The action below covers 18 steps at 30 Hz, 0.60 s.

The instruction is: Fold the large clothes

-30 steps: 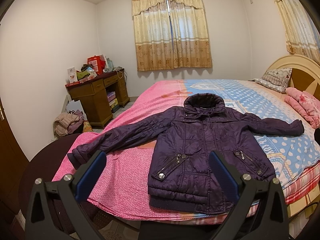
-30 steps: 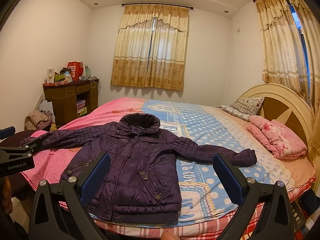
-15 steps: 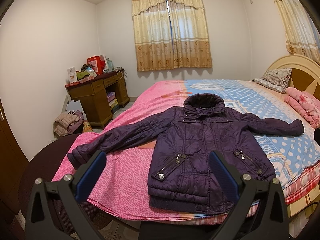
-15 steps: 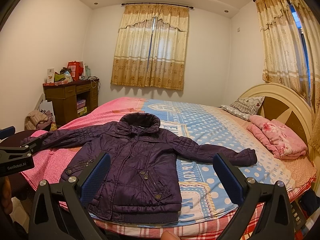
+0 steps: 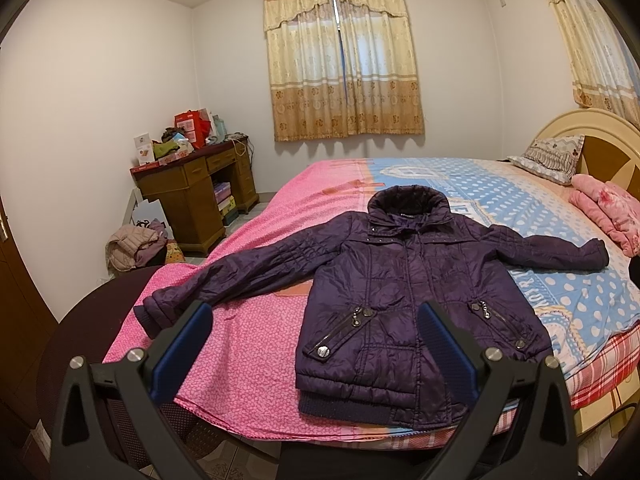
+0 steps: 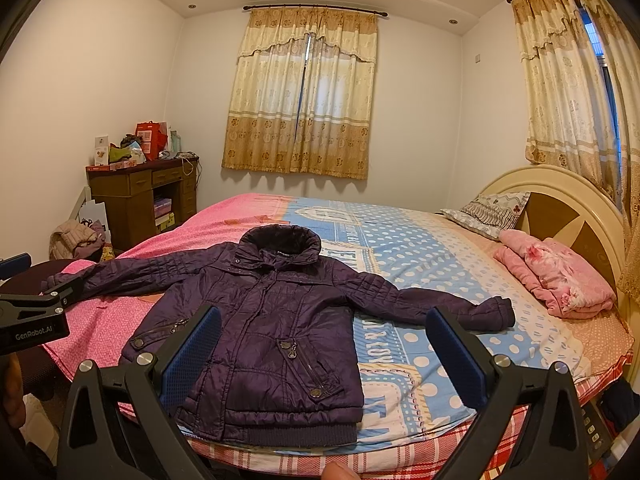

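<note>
purple jacket [image 5: 416,280] flat, collar toward window

A bedroom in a home: wide bed [image 6: 460,264] with pink and blue dotted covers and a curved cream headboard [image 6: 560,200], patterned pillow [image 6: 490,214] and folded pink blanket [image 6: 556,276] beside it, gold curtains [image 6: 304,96] drawn across the window, cluttered wooden desk [image 5: 192,188] in the corner, heap of clothes [image 5: 134,246] on the floor nearby.
</note>
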### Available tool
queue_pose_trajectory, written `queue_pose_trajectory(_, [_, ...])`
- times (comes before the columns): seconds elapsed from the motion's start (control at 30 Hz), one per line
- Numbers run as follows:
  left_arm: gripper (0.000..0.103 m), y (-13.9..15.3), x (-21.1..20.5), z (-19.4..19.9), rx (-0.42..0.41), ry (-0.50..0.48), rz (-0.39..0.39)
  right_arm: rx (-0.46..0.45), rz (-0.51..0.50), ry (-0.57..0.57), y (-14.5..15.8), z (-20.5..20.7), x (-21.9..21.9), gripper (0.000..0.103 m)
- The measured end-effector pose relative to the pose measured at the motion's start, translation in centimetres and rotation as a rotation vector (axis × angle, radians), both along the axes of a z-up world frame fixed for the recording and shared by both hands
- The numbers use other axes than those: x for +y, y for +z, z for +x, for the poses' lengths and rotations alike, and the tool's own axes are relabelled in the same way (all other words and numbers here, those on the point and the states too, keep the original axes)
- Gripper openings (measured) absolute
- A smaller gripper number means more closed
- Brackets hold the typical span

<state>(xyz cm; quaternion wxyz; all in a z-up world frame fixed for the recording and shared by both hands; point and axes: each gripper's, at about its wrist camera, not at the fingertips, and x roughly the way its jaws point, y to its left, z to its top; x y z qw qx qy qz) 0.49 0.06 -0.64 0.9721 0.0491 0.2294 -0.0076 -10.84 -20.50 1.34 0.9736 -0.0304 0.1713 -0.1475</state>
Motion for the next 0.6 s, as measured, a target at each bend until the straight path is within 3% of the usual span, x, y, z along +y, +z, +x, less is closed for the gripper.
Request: queue_pose_trajectory(0.6, [0.103,-0.42,0.21,0.25,0.004,0.0,0.001,0.01,0.002,0.012,-0.04,0.09,0.39,0.102])
